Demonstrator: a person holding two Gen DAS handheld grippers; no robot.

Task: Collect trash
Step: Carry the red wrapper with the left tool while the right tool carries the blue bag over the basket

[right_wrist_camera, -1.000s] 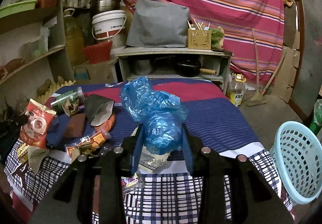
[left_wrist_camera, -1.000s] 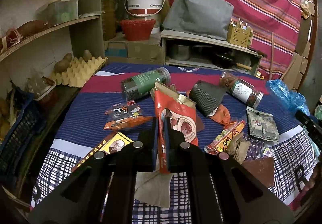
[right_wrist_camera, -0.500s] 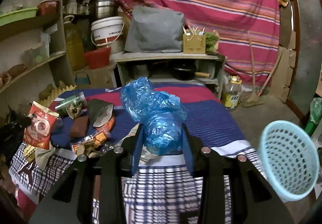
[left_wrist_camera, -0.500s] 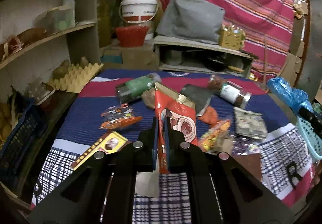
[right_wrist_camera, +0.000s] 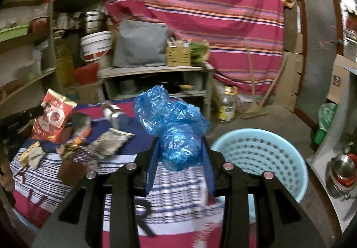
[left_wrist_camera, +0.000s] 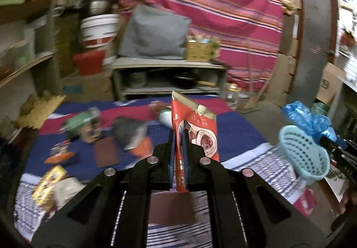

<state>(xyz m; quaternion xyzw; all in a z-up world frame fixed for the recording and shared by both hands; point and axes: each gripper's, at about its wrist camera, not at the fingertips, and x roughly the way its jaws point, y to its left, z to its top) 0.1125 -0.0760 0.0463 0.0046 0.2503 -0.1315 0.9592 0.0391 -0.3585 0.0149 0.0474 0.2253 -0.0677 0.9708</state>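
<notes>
Both hand-held grippers have swung right since a second ago, and the basket [right_wrist_camera: 261, 156] now looms just beyond the right hand-held gripper [right_wrist_camera: 180, 152]. Its fingers clamp a crumpled blue bag [right_wrist_camera: 174, 132], carried high, probably so it clears the rim before release. The left hand-held gripper [left_wrist_camera: 178, 147] pinches the red packet [left_wrist_camera: 196, 129] by one edge, upright and clear of the counter [left_wrist_camera: 241, 138], likely queued for the same basket. More wrappers and bottles lie on the striped cloth, smeared by motion blur. The basket's bottom is cut off behind the fingers, so its contents are unknown.
</notes>
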